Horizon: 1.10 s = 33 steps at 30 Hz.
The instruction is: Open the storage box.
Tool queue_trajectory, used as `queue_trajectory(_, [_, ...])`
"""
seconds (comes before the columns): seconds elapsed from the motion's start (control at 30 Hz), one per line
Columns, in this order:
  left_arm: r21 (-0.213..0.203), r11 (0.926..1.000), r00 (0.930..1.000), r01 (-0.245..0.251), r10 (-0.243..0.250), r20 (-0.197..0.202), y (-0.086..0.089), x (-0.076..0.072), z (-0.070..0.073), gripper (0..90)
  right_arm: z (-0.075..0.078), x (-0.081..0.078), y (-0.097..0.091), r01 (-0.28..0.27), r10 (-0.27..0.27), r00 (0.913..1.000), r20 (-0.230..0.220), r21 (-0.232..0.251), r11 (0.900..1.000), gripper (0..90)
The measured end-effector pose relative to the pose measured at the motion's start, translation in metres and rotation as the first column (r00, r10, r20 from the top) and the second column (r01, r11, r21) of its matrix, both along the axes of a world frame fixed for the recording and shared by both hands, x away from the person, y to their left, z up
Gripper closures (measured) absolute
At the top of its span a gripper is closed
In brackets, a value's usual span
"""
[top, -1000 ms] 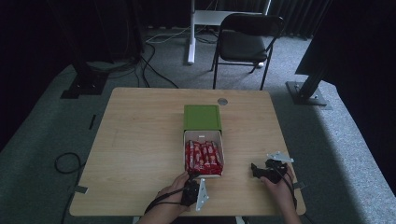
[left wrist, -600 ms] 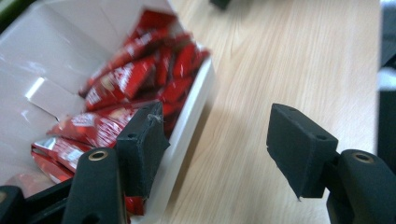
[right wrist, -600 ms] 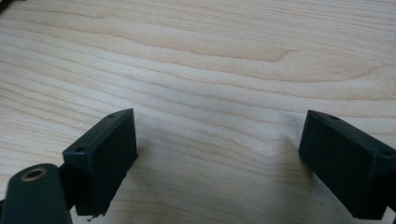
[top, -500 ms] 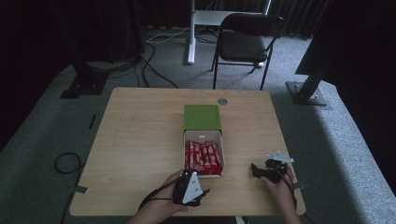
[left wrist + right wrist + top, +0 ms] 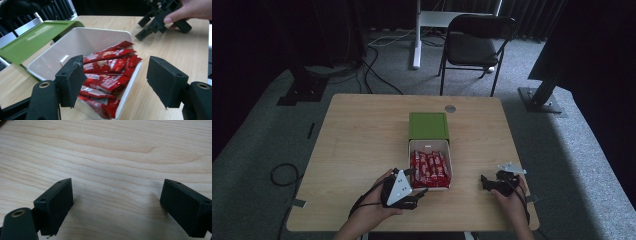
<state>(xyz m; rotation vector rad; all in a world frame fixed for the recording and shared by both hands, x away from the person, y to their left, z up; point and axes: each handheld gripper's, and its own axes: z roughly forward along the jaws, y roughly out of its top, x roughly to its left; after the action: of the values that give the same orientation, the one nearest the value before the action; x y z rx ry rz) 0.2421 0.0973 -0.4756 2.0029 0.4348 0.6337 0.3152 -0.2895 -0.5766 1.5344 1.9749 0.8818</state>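
A white box [image 5: 430,146] sits near the middle of a wooden table [image 5: 357,145], packed with red snack packets [image 5: 429,168]. Its green lid [image 5: 428,125] lies flat on the table beyond it, touching its far edge.

The left gripper [image 5: 418,194] is just beside the box's near left corner, aimed at the packets; its jaws have just been opening and stand apart with nothing between them. The right gripper [image 5: 486,182] rests near the table's right edge, well apart from the box, jaws also apart and empty.

The box looks full, so filling seems done; the lid is not yet on.

The left gripper view [image 5: 113,82] shows the packets stacked in overlapping layers, and the lid's raised rim. The right gripper view [image 5: 117,205] shows bare wood grain between its jaws.
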Motion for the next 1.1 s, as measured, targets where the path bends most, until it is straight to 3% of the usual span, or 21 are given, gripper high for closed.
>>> queue_trajectory(0.1, [-0.032,0.9987,0.9992,-0.039,0.039,0.005,0.008,0.004,-0.001,26.6,0.0,0.0,0.0,0.0,0.0,1.0,0.0,0.0,1.0,10.7])
queue_trajectory(0.17, [-0.061,0.9961,0.998,-0.063,0.063,-0.012,0.015,0.007,-0.002,22.7,0.0,0.0,0.0,0.0,0.0,1.0,0.0,0.0,1.0,10.7])
queue_trajectory(0.23, [-0.066,0.9933,0.9955,-0.095,0.095,-0.006,0.022,0.01,-0.004,18.5,0.0,0.0,0.0,0.0,0.0,1.0,0.0,-0.001,1.0,10.7])
queue_trajectory(0.37, [-0.099,0.9832,0.9881,-0.153,0.151,-0.029,0.037,0.017,-0.008,15.2,0.0,0.0,0.0,0.0,0.0,1.0,0.0,-0.001,1.0,10.7])
queue_trajectory(0.6, [-0.122,0.9638,0.9704,-0.237,0.229,-0.078,0.063,0.025,-0.021,15.2,0.0,0.0,0.0,0.0,0.0,1.0,0.0,-0.001,1.0,10.6])
queue_trajectory(0.73, [-0.088,0.9603,0.962,-0.265,0.257,-0.093,0.074,0.027,-0.028,15.2,0.0,0.0,0.0,0.0,0.0,1.0,0.0,-0.001,1.0,10.6])
queue_trajectory(0.9, [-0.114,0.9542,0.9572,-0.277,0.263,-0.121,0.084,0.029,-0.036,15.6,0.0,0.0,0.0,-0.001,0.001,1.0,0.0,-0.001,1.0,10.6])
queue_trajectory(1.0, [-0.106,0.9442,0.9427,-0.312,0.294,-0.158,0.091,0.031,-0.045,15.6,0.0,0.0,0.0,-0.001,0.001,1.0,0.001,-0.002,1.0,10.6])
queue_trajectory(1.03, [-0.103,0.9366,0.9337,-0.335,0.315,-0.169,0.096,0.032,-0.049,15.1,0.0,0.0,0.0,-0.001,0.001,1.0,0.0,-0.001,1.0,10.6])
queue_trajectory(1.07, [-0.103,0.9366,0.9337,-0.335,0.315,-0.169,0.096,0.032,-0.049,15.0,0.0,0.0,0.0,-0.001,0.001,1.0,0.0,-0.001,1.0,10.6])
queue_trajectory(1.1, [-0.099,0.9311,0.927,-0.351,0.331,-0.177,0.098,0.032,-0.052,14.9,0.0,0.0,0.0,-0.001,0.001,1.0,0.0,-0.002,1.0,10.6])
